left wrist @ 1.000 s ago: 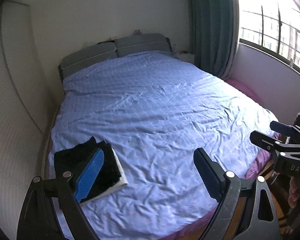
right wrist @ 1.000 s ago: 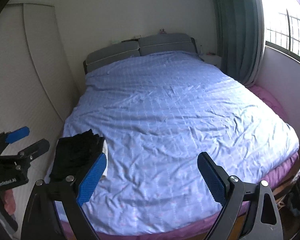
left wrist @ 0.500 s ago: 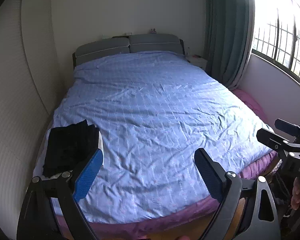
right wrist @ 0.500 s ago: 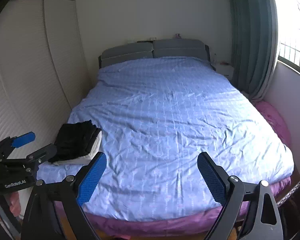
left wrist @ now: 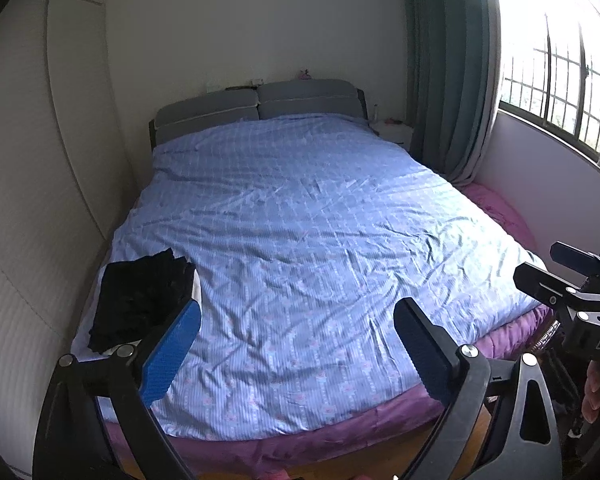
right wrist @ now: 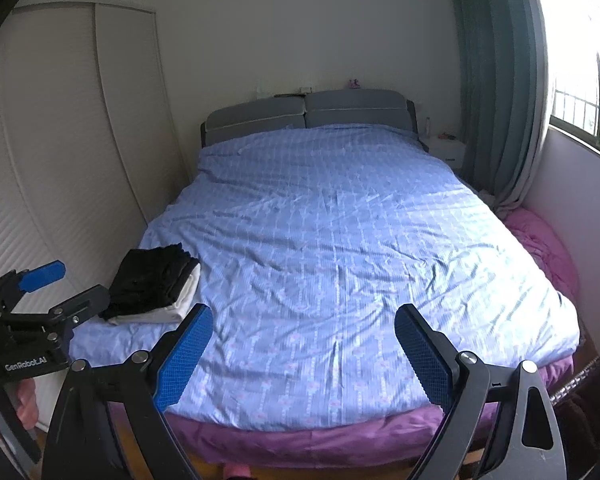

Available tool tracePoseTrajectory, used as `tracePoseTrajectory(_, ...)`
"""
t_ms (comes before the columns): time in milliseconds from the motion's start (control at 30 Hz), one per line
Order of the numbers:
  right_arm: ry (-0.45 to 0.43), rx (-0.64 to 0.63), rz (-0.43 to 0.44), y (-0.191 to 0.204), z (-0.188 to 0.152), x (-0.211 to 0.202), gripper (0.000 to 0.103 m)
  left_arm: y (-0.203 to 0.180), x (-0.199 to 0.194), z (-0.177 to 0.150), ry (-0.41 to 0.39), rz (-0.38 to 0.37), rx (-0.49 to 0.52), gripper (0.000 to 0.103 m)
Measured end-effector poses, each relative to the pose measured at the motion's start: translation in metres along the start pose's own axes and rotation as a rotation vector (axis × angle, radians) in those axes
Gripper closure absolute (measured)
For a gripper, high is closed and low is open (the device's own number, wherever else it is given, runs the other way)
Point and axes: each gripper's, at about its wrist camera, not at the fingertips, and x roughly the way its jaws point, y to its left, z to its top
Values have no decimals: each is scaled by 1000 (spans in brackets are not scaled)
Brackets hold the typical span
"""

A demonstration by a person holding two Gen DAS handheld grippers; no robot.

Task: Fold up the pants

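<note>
Folded black pants (left wrist: 140,300) lie on a folded white garment (right wrist: 180,300) at the near left corner of the blue bed; they also show in the right wrist view (right wrist: 152,280). My left gripper (left wrist: 296,344) is open and empty, held back from the foot of the bed; it also shows at the left edge of the right wrist view (right wrist: 56,288). My right gripper (right wrist: 304,344) is open and empty, also off the foot of the bed; it also shows at the right edge of the left wrist view (left wrist: 548,268).
The bed (left wrist: 320,240) with a wrinkled blue checked sheet fills the room. A white wardrobe (right wrist: 60,160) stands along the left, grey headboard cushions (left wrist: 260,104) at the back, a curtain (left wrist: 452,80) and barred window (left wrist: 560,72) at the right. A purple cover (right wrist: 540,248) hangs at the bed's right side.
Both grippers have drawn back and up from the bed, away from the folded stack. More of the bed's foot and the room shows now. Both stay open.
</note>
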Motion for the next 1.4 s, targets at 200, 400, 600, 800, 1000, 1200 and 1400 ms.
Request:
tracePoseTrajectory(200, -2, -7, -2, -6, -4, -6, 10, -4, -6, 1, -10, 1, -3, 3)
tracePoseTrajectory(400, -2, -6, -4, -9, -5, -9, 10, -6, -9, 0, -14, -7, -6, 0)
tracePoseTrajectory(600, 3, -8, -5, -9, -6, -11, 10, -10, -9, -2, -10, -1, -1, 0)
tracePoseTrajectory(800, 4, -5, -2, -10, -7, -12, 10, -6, -10, -2, -8, -2, -13, 0)
tracePoseTrajectory(1000, 9, -7, -3, -11, -8, -11, 10, -4, -11, -3, -1, -3, -32, 0)
tracePoseTrajectory(1200, 5, -14, -15, -8, -9, -12, 10, -2, -8, -2, 10, -5, -49, 0)
tracePoseTrajectory(1400, 7, -14, -19, -7, -10, -14, 10, 0, -6, -3, 19, -5, -56, 0)
